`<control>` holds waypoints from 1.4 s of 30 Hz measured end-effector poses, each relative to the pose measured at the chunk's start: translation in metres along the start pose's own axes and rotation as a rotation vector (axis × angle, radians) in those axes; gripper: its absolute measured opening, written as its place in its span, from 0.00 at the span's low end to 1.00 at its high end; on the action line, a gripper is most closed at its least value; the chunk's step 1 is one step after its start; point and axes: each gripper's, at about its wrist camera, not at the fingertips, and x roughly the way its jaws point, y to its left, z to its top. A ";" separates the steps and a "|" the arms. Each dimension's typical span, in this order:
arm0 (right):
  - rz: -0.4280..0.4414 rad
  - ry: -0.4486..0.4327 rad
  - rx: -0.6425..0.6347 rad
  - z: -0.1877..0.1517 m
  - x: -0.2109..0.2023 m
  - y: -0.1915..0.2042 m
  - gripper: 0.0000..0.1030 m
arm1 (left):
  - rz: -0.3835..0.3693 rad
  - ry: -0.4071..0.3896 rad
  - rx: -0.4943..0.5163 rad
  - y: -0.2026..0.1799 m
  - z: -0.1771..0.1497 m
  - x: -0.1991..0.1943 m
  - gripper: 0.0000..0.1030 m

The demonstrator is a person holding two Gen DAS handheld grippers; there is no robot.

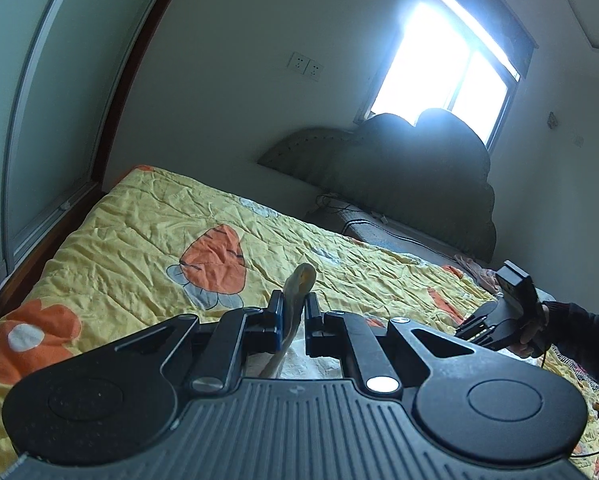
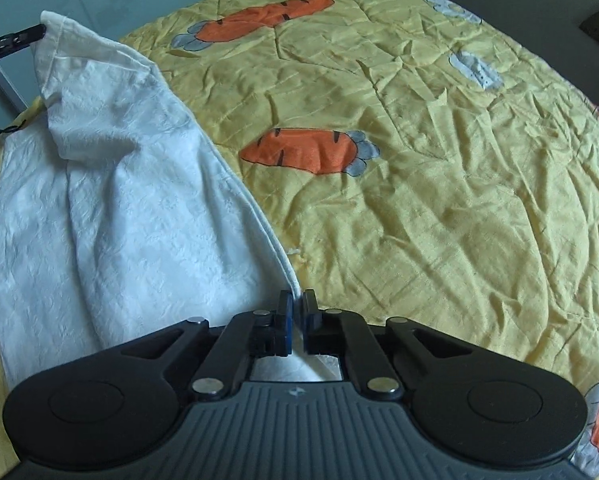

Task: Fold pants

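Note:
White textured pants (image 2: 111, 208) lie on a yellow carrot-print quilt (image 2: 419, 160), spread across the left half of the right wrist view. My right gripper (image 2: 297, 308) is shut on their hemmed edge near the camera. My left gripper (image 1: 292, 304) is shut on another corner of the pants (image 1: 299, 280), a cream fold sticking up between its pads. In the right wrist view the left gripper (image 2: 39, 32) shows at the far left, holding that corner lifted off the bed. The right gripper's body (image 1: 507, 316) appears at the right of the left wrist view, held by a hand.
The bed runs along a sliding wardrobe door (image 1: 59, 120) on the left. A dark padded headboard (image 1: 399, 176) stands below a bright window (image 1: 439, 64). A cable and cloth lie on the mattress strip (image 1: 379, 232) past the quilt.

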 end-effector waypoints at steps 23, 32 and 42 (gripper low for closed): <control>0.046 -0.247 -0.032 -0.119 -0.080 0.178 0.03 | 0.190 0.024 -0.451 0.006 -0.096 -0.147 0.84; 0.022 -0.297 -0.002 -0.113 -0.091 0.173 0.03 | 0.127 0.079 -0.631 -0.009 -0.126 -0.156 0.87; 0.024 -0.345 0.062 -0.108 -0.102 0.166 0.03 | 0.131 0.047 -0.817 0.012 -0.114 -0.121 0.84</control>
